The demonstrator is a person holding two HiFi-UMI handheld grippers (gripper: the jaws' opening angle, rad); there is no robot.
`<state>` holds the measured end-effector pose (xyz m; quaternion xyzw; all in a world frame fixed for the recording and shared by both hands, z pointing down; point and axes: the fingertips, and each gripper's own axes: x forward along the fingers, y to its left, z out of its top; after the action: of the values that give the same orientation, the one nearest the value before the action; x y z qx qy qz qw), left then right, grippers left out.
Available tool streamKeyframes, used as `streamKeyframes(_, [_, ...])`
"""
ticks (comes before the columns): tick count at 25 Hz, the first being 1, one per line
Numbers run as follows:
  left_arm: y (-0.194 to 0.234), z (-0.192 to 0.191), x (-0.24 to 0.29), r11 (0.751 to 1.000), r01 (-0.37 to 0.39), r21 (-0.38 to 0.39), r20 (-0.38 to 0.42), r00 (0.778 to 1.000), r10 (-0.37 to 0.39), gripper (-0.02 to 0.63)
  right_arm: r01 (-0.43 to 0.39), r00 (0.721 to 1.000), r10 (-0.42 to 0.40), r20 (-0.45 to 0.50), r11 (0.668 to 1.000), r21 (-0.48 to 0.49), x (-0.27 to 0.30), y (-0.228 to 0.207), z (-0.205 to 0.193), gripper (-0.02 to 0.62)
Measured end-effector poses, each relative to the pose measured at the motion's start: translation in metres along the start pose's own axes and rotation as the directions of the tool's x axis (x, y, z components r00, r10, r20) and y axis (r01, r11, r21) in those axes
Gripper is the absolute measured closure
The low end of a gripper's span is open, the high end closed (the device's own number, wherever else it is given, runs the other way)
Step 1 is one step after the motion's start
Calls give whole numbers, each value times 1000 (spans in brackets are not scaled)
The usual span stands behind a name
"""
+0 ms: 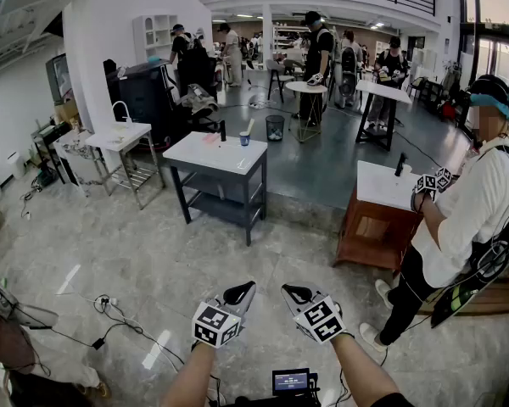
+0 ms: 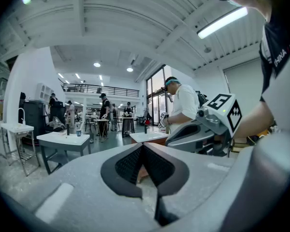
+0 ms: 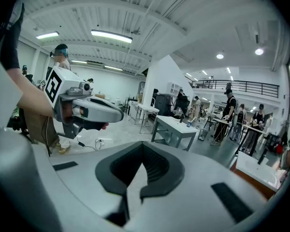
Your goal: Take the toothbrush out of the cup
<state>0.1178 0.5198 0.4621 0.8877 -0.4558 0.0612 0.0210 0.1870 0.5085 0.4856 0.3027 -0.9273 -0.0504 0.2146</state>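
A small blue cup with a toothbrush standing in it sits at the far edge of a grey table, several steps ahead of me. My left gripper and right gripper hang side by side low in the head view, far short of the table. Both are shut with nothing between the jaws. The left gripper view shows its closed tips and the cup small at the left. In the right gripper view the closed tips point toward the table and cup.
A dark bottle stands on the grey table. A white sink stand is to the left, a white-topped wooden cabinet with a person at the right. Cables lie on the floor, and a bin stands behind the table.
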Motion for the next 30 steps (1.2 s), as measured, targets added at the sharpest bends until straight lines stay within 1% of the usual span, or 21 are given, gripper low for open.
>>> streamKeyframes(3, [17,-7,-2,998,-66,-9,-20,998,66,597,4,1000,-4,-12,1000,-13,10,-4,1,588])
streamKeyframes(8, [25,-19,-3,990,-131,59,-69,988,135,597,18,1000,-18,-24,1000,3,17,-6,-3,588])
streamKeyframes(10, [28,-20,0,986,-155,65,-84,984,160,597,34,999,-34,-21,999,2,22,-9,-1,588])
streamKeyframes(12, [31,-16,2,981,-182,71,-80,979,187,597,46,999,-45,-13,999,21,24,-13,3,587])
streamKeyframes(14, [30,-10,4,981,-177,84,-76,980,183,597,42,999,-42,5,998,45,23,-16,7,586])
streamKeyframes(17, [24,-2,4,985,-142,96,-64,987,149,597,24,999,-25,27,998,54,23,-17,11,586])
streamKeyframes(22, [19,0,3,992,-105,75,-45,993,109,597,6,999,-9,45,998,57,21,-18,13,586])
streamKeyframes(24, [16,0,6,993,-90,80,-48,994,94,597,-4,999,2,50,999,52,20,-20,13,586])
streamKeyframes(27, [14,-1,15,989,-98,109,-58,993,104,597,-16,999,14,43,998,55,21,-27,9,586])
streamKeyframes(30, [12,-5,22,988,-101,120,-80,991,111,597,-21,1000,20,20,998,57,20,-32,0,586])
